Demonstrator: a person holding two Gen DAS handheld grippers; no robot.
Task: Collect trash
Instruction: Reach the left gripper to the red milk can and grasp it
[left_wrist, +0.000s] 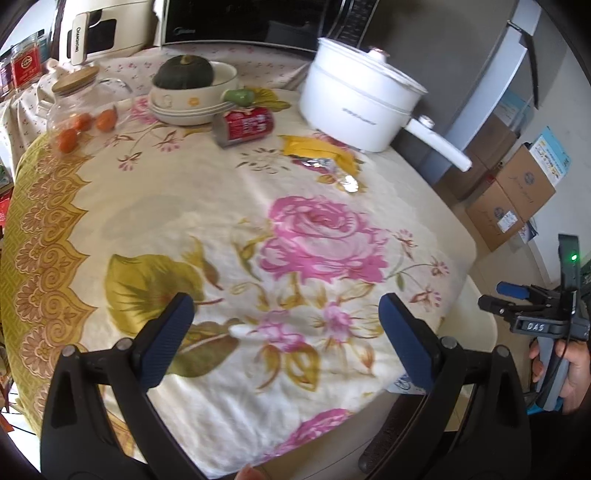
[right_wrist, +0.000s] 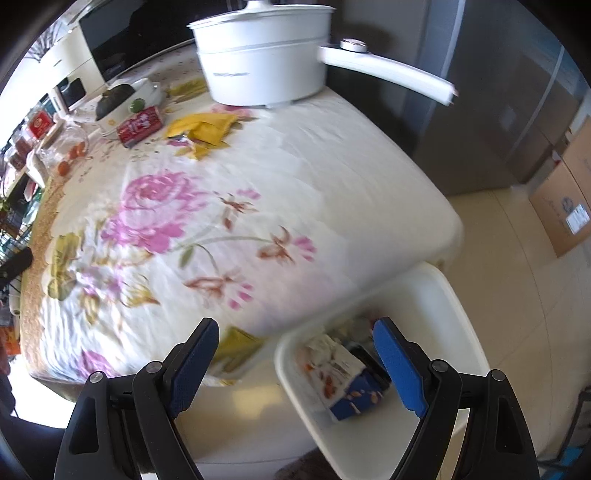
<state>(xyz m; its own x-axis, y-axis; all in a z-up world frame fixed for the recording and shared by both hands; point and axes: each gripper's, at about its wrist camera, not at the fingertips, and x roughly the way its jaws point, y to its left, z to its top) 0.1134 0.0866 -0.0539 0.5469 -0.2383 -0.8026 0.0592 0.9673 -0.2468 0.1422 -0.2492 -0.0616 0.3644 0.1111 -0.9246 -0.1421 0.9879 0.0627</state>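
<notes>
A crushed red can (left_wrist: 243, 126) lies on the floral tablecloth (left_wrist: 177, 206) at the far side, also in the right wrist view (right_wrist: 140, 126). A yellow foil wrapper (left_wrist: 321, 155) lies beside it near the white pot; it also shows in the right wrist view (right_wrist: 201, 131). A white bin (right_wrist: 436, 295) below the table's near corner holds a blue and white carton (right_wrist: 343, 380). My left gripper (left_wrist: 286, 339) is open and empty over the near part of the table. My right gripper (right_wrist: 295, 365) is open and empty above the bin; it also shows in the left wrist view (left_wrist: 513, 299).
A white pot (left_wrist: 362, 107) with a long handle stands at the far right. A bowl with a dark squash (left_wrist: 184, 72), a glass jar with oranges (left_wrist: 79, 107), a microwave (left_wrist: 258, 22) and cardboard boxes (left_wrist: 513, 199) on the floor are around.
</notes>
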